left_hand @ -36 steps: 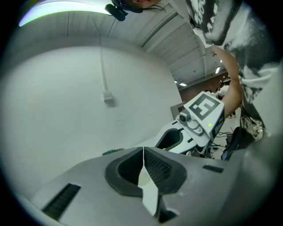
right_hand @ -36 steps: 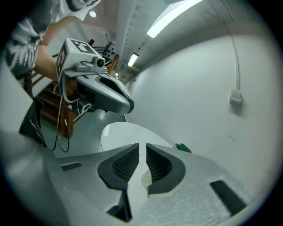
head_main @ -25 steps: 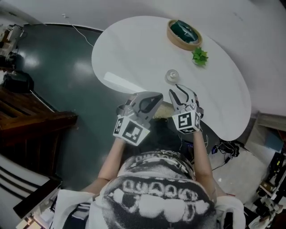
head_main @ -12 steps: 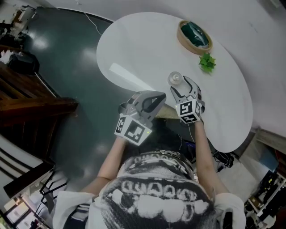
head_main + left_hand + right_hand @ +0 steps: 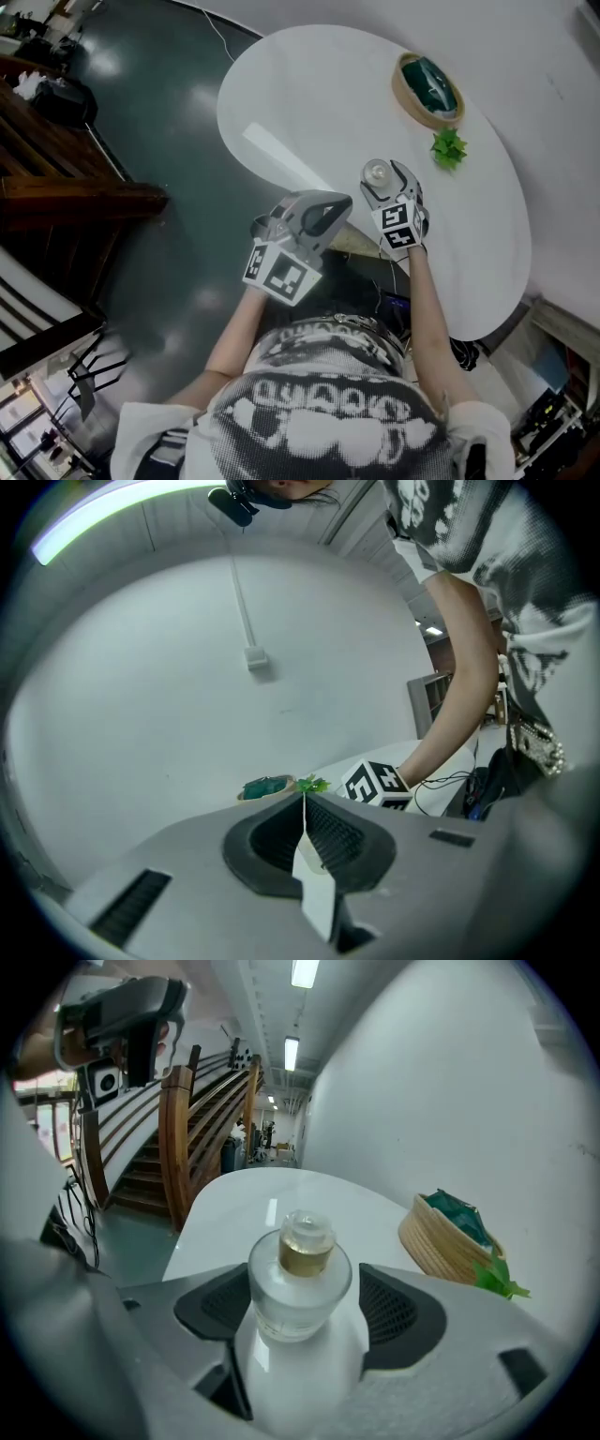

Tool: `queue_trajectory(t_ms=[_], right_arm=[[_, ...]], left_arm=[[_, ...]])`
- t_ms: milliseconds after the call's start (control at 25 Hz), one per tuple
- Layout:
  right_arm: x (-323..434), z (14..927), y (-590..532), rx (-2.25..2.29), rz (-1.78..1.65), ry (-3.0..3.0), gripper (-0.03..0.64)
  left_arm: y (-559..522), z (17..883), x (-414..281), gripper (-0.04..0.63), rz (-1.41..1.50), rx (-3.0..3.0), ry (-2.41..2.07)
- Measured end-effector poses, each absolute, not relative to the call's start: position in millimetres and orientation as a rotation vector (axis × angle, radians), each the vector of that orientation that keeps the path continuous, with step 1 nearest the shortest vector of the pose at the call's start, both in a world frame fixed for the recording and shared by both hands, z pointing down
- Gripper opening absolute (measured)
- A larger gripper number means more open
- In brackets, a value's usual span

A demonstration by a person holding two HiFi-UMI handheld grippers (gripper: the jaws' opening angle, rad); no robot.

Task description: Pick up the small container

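The small container [image 5: 377,172] is a clear glass bottle with a gold collar and a clear stopper. It stands upright on the white oval table [image 5: 309,103], near its front edge. My right gripper [image 5: 385,185] reaches over it, its jaws opening, with the bottle [image 5: 300,1279] standing between them. In the right gripper view [image 5: 302,1312] a gap shows beside the right pad, so neither pad presses on the glass. My left gripper [image 5: 317,212] hangs off the table's edge over the dark floor, shut with nothing in it [image 5: 305,803].
A round woven basket [image 5: 427,77] holding something dark green sits at the table's far side, with a small green plant sprig [image 5: 448,147] beside it. A wooden staircase [image 5: 56,159] rises at the left. Cables lie on the floor under the table's right end.
My right gripper has moved forward over the table to the bottle, and its jaws have spread around it. The left gripper has stayed about where it was.
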State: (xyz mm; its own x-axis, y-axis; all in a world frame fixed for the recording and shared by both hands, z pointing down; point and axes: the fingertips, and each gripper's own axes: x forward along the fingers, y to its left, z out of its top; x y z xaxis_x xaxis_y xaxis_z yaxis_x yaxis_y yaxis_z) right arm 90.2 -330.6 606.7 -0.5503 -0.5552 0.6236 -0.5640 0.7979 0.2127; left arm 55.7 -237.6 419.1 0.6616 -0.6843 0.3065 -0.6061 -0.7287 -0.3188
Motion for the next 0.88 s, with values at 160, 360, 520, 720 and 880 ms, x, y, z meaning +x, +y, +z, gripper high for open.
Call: queue_trajectory(t_ms=[160,360,520,720,880], right_arm=[[84,619,-332,0.779,0.038,-2.274,0.351],[79,632,-334,0.742,0.056,-2.265,0.351],[75,637,-338,0.732,0.079,-2.274,0.351],[72,642,-340,0.735,0.101,-2.280,0.351],[71,643,-340,0.754,0.116,-2.287,0.347]], left_arm=[[-239,421,50,0.006,-0.634,-2.678,1.093],[-241,424,43,0.006,-0.655,-2.667,1.137],[-243,424,38,0.006,-0.659,-2.656,1.169],[-242,425,31,0.006,-0.670,-2.652,1.189],[-240,428,26,0.006,-0.683,-2.653,1.201]])
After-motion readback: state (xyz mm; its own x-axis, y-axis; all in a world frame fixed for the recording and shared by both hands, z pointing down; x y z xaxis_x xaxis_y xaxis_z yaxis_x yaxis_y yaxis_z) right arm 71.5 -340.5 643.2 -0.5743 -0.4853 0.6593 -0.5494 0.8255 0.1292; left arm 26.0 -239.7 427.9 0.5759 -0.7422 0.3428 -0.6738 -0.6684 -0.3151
